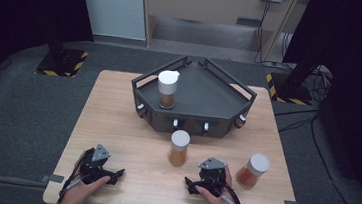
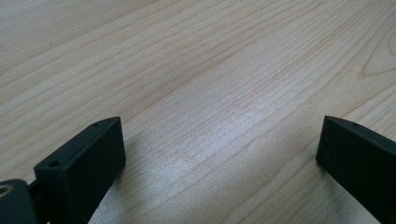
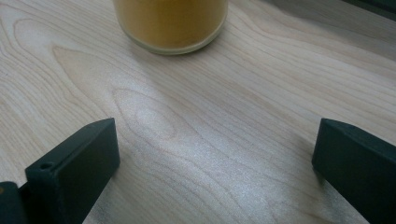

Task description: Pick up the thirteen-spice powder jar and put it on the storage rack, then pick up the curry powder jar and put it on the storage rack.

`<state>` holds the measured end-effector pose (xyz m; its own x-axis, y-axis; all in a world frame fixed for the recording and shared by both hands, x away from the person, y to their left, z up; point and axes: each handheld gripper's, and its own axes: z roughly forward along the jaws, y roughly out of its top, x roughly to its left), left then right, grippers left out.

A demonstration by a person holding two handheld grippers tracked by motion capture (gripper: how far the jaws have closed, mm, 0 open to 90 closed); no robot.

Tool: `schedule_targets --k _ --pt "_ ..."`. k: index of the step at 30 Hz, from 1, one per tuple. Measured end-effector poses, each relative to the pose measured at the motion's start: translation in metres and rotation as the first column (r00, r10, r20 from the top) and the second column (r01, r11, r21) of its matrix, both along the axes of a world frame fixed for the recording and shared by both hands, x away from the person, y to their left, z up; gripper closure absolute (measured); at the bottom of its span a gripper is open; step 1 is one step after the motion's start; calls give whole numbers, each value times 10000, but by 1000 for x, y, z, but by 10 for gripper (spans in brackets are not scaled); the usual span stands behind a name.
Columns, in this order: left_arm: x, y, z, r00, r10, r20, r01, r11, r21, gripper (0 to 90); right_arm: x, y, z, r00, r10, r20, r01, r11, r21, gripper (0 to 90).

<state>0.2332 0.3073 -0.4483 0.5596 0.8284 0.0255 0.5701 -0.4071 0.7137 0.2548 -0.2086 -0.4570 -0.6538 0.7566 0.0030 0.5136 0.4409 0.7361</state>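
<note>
While both hands rest low, left tongs [image 1: 114,174] and right tongs [image 1: 189,184] gape, released.

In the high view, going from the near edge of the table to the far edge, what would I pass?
The left gripper and right gripper, then the tilted jar, the upright middle jar, the dark tray, and the jar on the tray.

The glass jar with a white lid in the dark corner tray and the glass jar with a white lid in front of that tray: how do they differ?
The glass jar in the dark corner tray stands inside the dark corner tray; the glass jar in front of the tray stands on the bare wooden table.
The tray jar's lid looks taller, and its brown filling sits low; the table jar's orange filling reaches higher.
Both are upright, with white lids.
</note>
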Motion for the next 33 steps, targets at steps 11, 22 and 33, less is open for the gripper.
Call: schedule_targets --k 11,22,33 --pt "0 0 0 10000 8 -13 -8 10000 -10 0 2 -1 1 10000 45 -71 -45 10000 6 16" --pt "2 2 0 9999 -118 -48 118 9999 -29 0 0 1 31 9995 57 321 -63 9998 183 33" --pt "3 3 0 9999 -126 -54 126 9999 -42 0 5 9 55 9983 310 492 -329 9988 375 51"
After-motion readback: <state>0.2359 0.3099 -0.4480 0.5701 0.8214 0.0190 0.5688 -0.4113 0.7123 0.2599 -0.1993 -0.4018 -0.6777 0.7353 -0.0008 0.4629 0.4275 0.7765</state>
